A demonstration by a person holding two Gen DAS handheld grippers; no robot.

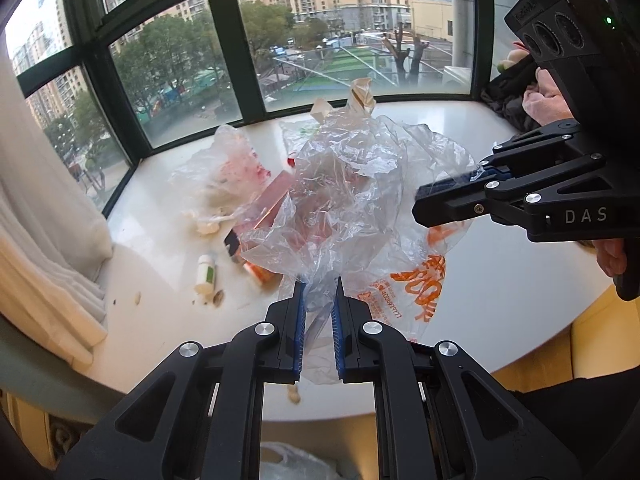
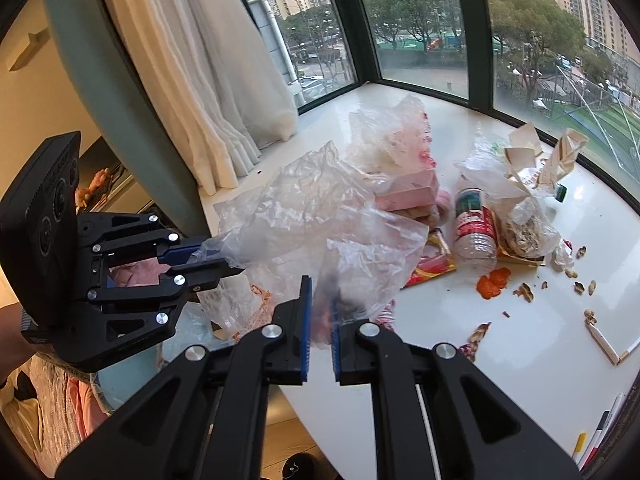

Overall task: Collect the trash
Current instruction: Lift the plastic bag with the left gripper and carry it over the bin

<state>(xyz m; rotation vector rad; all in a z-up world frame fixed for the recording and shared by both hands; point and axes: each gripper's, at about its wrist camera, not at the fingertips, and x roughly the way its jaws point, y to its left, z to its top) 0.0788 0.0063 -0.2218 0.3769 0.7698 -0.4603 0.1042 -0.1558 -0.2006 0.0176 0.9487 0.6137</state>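
Note:
A crumpled clear plastic bag with orange print hangs above the white window sill, stretched between both grippers. My left gripper is shut on one edge of the film. My right gripper is shut on another edge. Beneath and behind the bag lies trash: a pink box, a red-stained bag, a small white bottle and a red-labelled plastic bottle.
Orange peel, nut shells, cigarettes and torn paper litter the sill. A white curtain hangs at the left end. Windows close off the far side. A bag-lined bin sits below the sill's near edge.

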